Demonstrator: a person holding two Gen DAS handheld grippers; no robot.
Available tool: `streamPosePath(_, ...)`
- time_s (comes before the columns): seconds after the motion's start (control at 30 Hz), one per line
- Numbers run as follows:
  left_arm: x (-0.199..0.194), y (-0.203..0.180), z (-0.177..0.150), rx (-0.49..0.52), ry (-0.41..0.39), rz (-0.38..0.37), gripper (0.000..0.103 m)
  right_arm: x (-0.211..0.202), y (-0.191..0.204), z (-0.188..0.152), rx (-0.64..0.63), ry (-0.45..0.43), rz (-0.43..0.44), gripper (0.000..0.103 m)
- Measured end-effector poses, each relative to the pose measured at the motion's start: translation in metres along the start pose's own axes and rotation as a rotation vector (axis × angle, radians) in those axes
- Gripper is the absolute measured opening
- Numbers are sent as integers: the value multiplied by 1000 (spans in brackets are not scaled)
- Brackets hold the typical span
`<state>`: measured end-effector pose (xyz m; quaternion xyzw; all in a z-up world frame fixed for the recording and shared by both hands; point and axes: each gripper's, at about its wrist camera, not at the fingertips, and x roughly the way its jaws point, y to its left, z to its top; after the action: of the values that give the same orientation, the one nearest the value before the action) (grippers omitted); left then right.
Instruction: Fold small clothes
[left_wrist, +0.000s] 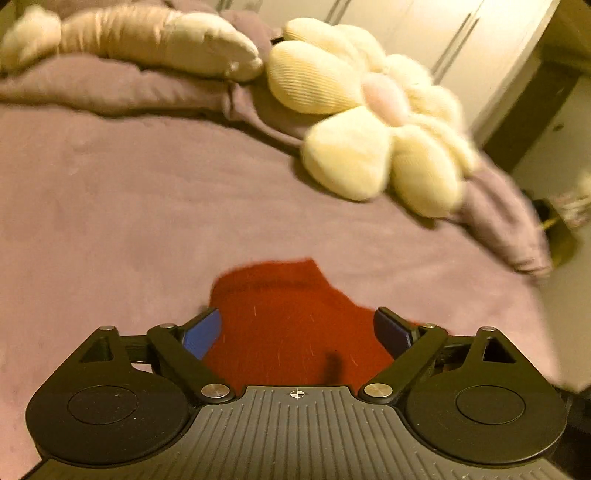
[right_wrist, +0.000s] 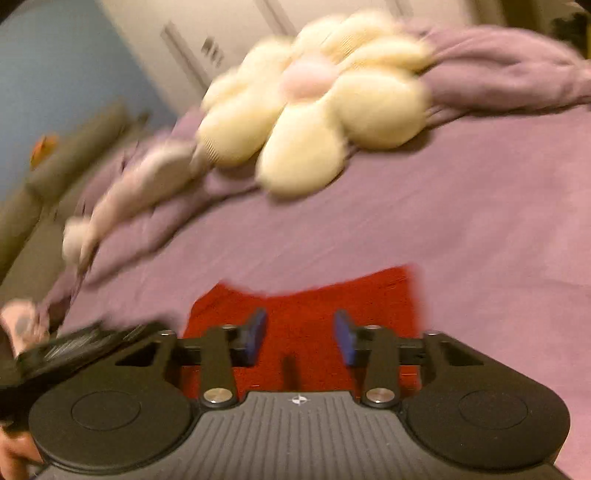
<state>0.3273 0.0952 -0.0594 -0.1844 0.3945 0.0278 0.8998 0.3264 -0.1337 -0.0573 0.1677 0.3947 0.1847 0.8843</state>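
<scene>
A small red garment (left_wrist: 291, 321) lies flat on the mauve bedspread (left_wrist: 129, 206), right in front of both cameras. In the left wrist view my left gripper (left_wrist: 297, 332) hovers above it with its blue pads (left_wrist: 205, 332) spread wide and nothing between them. The right wrist view is blurred; there the red garment (right_wrist: 306, 314) shows beneath my right gripper (right_wrist: 301, 336), whose blue pads (right_wrist: 255, 336) stand a narrow gap apart with no cloth pinched between them. At the lower left edge of that view the left gripper's body (right_wrist: 74, 343) shows.
A cream flower-shaped cushion (left_wrist: 373, 125) lies on the bed beyond the garment, with a long beige plush (left_wrist: 147, 40) and a bunched mauve blanket (left_wrist: 110, 88) behind. White wardrobe doors (left_wrist: 424, 33) stand past the bed. The bed's edge (left_wrist: 532, 258) falls away at the right.
</scene>
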Motion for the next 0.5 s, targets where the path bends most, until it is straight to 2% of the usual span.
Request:
streamPosePath(0.03, 14, -6, 0, 44, 16, 45, 92, 16, 7, 1, -21, 26, -42, 23)
streamPosePath(0.1, 45, -14, 0, 84, 89, 110, 90, 45, 16, 0, -76, 60, -180, 18)
streamPosePath(0.2, 78, -8, -1, 63, 177, 121, 94, 69, 4, 4, -130, 44, -251, 18)
streamPosePath(0.37, 100, -5, -2, 23, 186, 144, 103, 96, -7, 0, -193, -28, -230, 19)
streamPosePath(0.5, 76, -3, -6, 20, 182, 138, 103, 78, -11, -7, -134, -72, -152, 23)
